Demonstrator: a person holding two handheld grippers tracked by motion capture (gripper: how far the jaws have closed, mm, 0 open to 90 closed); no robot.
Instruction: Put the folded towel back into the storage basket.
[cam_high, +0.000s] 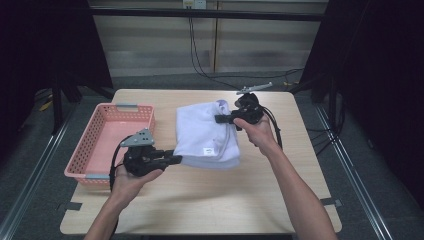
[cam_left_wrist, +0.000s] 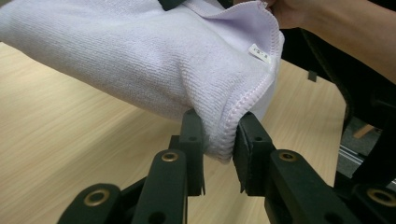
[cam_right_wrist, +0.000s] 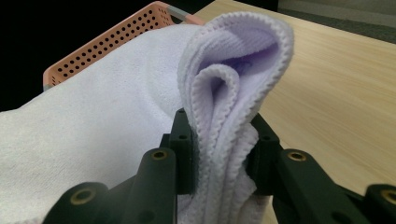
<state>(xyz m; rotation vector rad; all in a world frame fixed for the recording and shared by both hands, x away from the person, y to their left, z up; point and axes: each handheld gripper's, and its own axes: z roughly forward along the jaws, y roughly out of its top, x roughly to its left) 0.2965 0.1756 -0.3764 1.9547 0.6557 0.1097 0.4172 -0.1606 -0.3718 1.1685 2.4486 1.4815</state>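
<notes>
The left gripper (cam_high: 172, 160) is pinching the purple towel's (cam_high: 207, 132) corner at 7 o'clock. The right gripper (cam_high: 220, 119) is squeezing its folded edge at 2 o'clock. I think both should be lifting together, evenly, toward the pink basket (cam_high: 95, 131) at 9 o'clock.

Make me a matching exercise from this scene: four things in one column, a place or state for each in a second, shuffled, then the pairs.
1. towel
2. basket
3. left gripper
4. right gripper

a. pink, at the table's left edge
b. shut on the towel's near corner
c. lilac, folded, held by both grippers
d. shut on the towel's far edge

Pairs: 1-c, 2-a, 3-b, 4-d
</notes>
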